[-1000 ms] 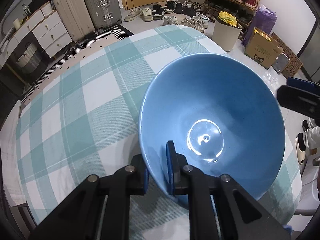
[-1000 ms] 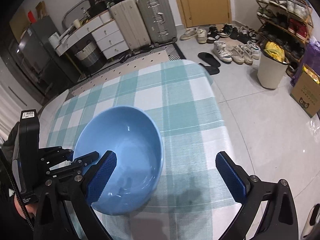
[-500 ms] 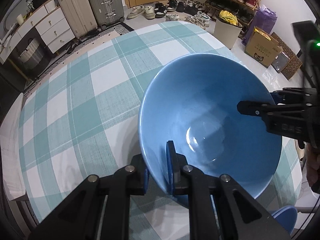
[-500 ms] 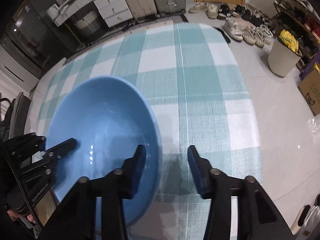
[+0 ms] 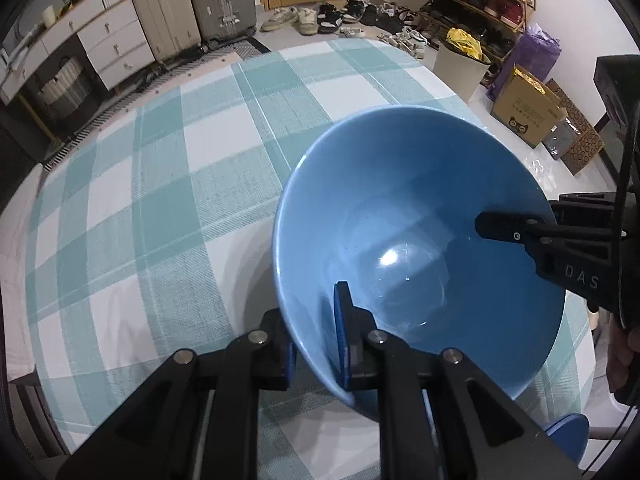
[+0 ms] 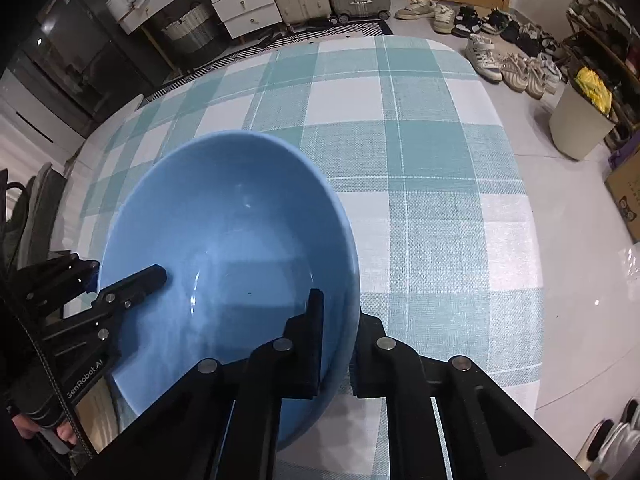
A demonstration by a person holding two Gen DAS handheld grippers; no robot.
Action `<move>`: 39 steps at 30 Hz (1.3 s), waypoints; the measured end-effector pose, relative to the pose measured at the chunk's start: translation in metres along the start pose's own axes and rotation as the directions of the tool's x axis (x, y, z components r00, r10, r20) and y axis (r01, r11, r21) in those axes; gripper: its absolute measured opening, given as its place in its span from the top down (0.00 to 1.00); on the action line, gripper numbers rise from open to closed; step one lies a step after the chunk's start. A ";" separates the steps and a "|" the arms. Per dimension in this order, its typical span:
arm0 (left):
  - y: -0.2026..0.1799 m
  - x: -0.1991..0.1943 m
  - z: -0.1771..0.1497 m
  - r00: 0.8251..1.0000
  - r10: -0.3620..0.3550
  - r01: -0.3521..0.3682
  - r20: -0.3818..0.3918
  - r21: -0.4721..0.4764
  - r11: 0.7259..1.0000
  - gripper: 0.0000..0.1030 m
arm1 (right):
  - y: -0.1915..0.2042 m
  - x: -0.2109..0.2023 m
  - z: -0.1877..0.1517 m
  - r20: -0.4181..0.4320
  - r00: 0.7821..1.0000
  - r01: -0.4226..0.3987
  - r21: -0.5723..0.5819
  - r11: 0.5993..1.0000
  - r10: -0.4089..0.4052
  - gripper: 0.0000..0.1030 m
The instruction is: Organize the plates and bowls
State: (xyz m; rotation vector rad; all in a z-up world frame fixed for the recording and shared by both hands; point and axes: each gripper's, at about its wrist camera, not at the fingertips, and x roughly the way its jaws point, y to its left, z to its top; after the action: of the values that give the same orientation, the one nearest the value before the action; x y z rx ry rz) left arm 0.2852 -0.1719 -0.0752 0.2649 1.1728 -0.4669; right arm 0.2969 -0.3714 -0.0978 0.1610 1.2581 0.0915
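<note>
Two tools: your left tool (image 5: 316,336) and right tool (image 6: 338,344) each pinch the rim wall of the blue bowl (image 5: 420,248), one finger inside and one outside; the right one's jaws have just been closing onto the rim.
Bowl place: near the desk (image 5: 160,184) edge closest to you, towards its right side; whether its base touches the cloth I cannot tell.
Risk, twist: both grips sit on opposite rims, so if your hands pull apart or tilt unevenly, the glazed wall may slide out of one pinch.
Risk, drop: a slip here could send the bowl over the near edge to the tiled floor (image 6: 580,240).
Pointing: mouth opens upward, tipped a little.
Long axis: none, it is round.
</note>
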 end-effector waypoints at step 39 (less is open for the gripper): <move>-0.007 -0.026 0.002 0.996 -0.020 0.020 -0.087 0.005 1.000 0.89 | 0.007 -0.039 0.003 0.004 1.000 -0.026 0.008 1.000 0.026 0.94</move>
State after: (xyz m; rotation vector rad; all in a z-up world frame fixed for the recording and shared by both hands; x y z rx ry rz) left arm 0.2753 -0.1733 -0.0499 0.2813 1.2606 -0.4806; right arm 0.2883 -0.3705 -0.0586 0.1842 1.2532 0.1091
